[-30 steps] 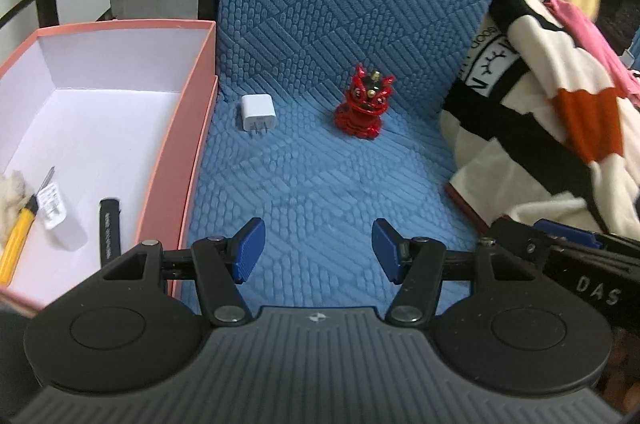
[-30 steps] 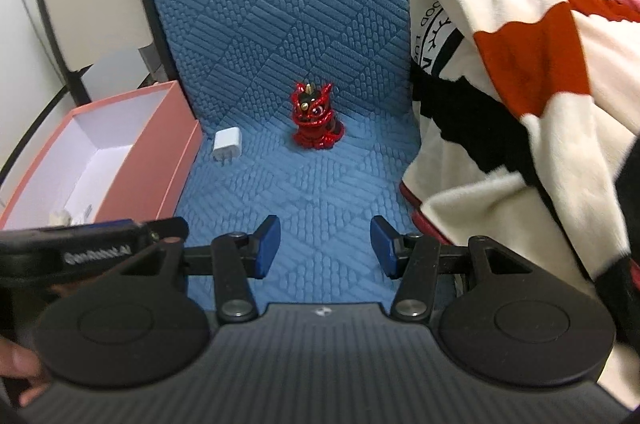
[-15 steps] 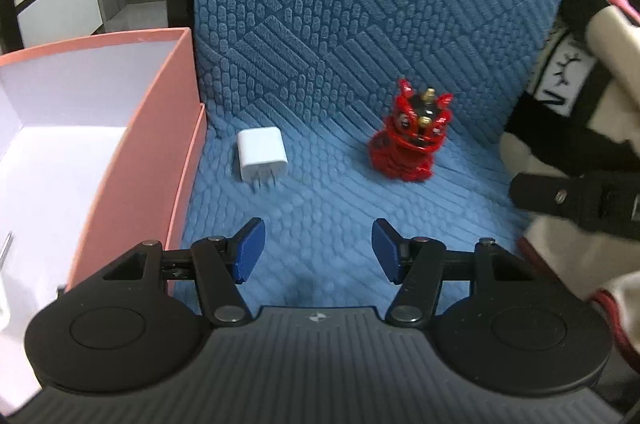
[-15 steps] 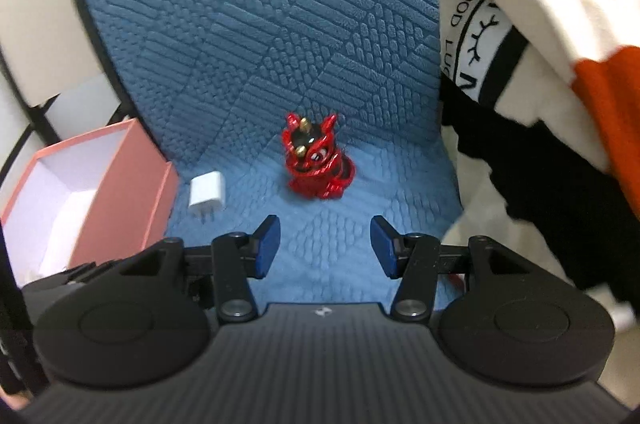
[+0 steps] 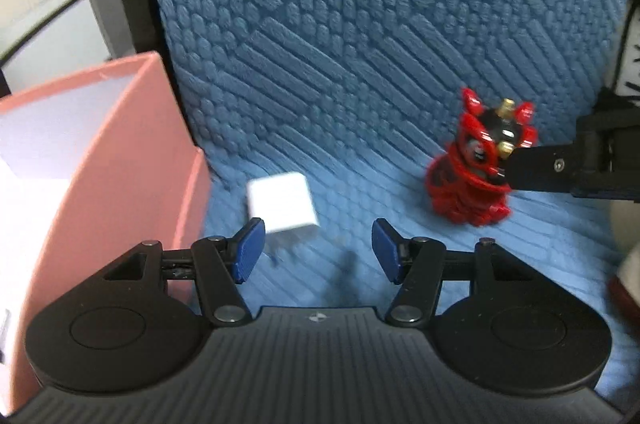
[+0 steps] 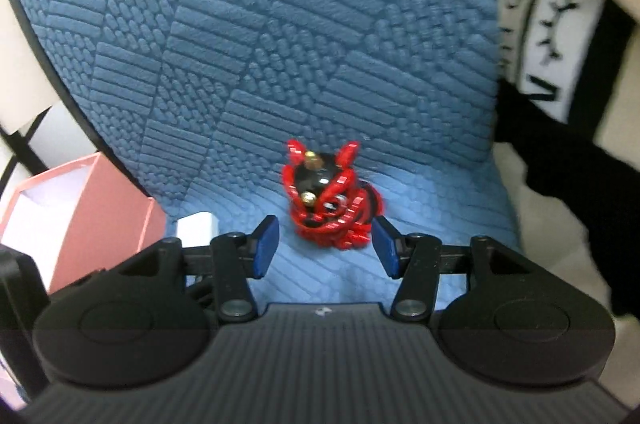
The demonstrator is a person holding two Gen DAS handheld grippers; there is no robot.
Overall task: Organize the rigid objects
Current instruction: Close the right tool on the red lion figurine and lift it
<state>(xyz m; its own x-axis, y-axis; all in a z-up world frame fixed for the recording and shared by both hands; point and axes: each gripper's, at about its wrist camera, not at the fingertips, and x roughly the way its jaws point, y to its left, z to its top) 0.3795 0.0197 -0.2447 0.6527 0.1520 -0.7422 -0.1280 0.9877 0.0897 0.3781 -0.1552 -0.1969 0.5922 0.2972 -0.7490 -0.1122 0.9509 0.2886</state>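
Observation:
A white charger plug (image 5: 282,201) lies on the blue textured seat (image 5: 360,83), beside the pink box (image 5: 120,163). My left gripper (image 5: 318,250) hangs open just short of it, its left pad next to the plug's near corner, nothing gripped. A red lion figurine (image 6: 328,199) stands at the back of the seat. My right gripper (image 6: 325,246) is open around its near side, pads apart from it. In the left wrist view the figurine (image 5: 472,175) has a black finger (image 5: 540,169) of the right gripper against its right side.
The pink box (image 6: 100,207) with a white inside stands open at the seat's left edge. A striped black, white and red blanket (image 6: 560,63) is heaped along the right. The blue backrest (image 6: 280,23) rises right behind both objects.
Both grippers have come forward and down toward the seat. The plug now sits at the left gripper's tips and the figurine at the right gripper's tips. Neither object has moved.

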